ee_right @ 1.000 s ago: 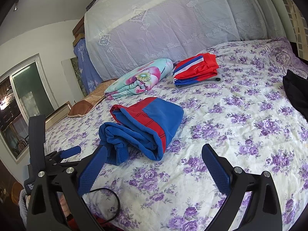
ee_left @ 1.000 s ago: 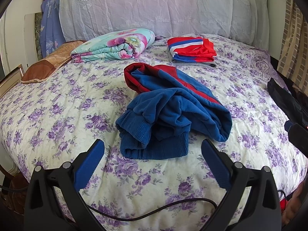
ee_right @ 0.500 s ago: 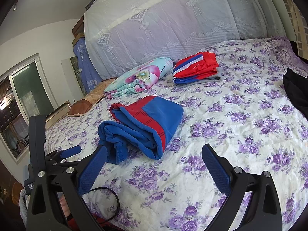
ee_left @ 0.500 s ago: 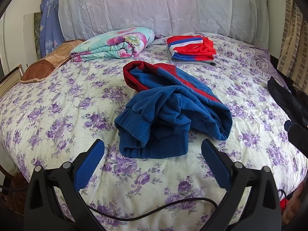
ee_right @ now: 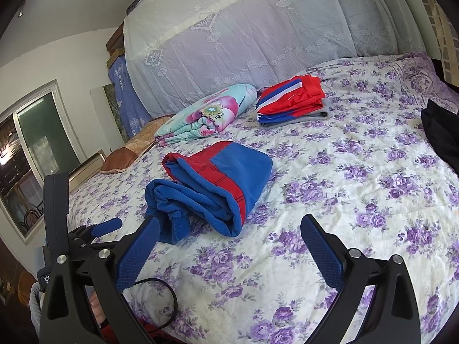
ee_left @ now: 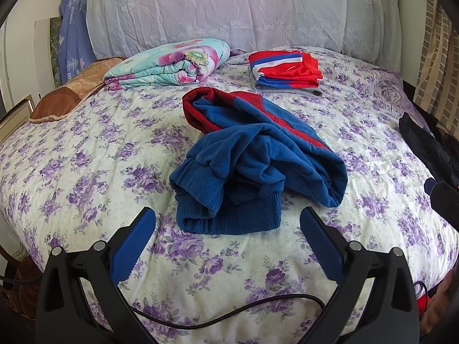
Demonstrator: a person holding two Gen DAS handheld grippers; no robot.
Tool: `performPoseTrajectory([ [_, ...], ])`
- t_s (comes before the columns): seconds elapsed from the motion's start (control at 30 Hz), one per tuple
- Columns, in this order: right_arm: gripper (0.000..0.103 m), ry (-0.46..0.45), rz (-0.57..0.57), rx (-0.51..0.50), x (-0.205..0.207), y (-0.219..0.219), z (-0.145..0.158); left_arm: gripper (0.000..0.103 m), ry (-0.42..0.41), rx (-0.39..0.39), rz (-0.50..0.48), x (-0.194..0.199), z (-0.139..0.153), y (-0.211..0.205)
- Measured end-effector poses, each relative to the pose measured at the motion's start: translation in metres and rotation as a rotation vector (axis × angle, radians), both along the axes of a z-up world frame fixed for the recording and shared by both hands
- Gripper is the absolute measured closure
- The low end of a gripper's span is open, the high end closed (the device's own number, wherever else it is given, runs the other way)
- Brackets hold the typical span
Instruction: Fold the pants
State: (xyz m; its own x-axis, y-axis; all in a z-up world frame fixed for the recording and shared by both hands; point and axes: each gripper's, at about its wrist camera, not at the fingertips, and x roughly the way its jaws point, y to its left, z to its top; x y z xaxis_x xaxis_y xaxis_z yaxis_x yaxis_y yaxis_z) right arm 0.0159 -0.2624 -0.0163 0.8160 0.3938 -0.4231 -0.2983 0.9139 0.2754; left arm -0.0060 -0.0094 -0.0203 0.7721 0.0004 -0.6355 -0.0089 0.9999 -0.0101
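The left tongs (ee_left: 228, 223) and right tongs (ee_right: 231, 233) are held wide apart, nothing gripped; blue pants (ee_left: 258, 160) are bunched on the bed (ee_left: 86, 154).

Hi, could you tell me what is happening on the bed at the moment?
A person holds a gripper in each hand above a bed with a purple floral cover. The blue and red pants lie bunched in the middle, not yet folded flat. The left gripper and right gripper are both open and hold nothing, with the left one pointing at the ribbed cuffs. A folded red, white and blue garment and a floral blanket sit near the headboard.
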Motion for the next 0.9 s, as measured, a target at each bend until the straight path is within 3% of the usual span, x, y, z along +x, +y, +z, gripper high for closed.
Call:
performPoseTrajectory([
  [0.9, 0.004, 0.006, -0.002, 0.003, 0.001, 0.0004, -0.0013, 0.005, 0.006, 0.002, -0.001, 0.0009, -0.0003, 0.0007],
])
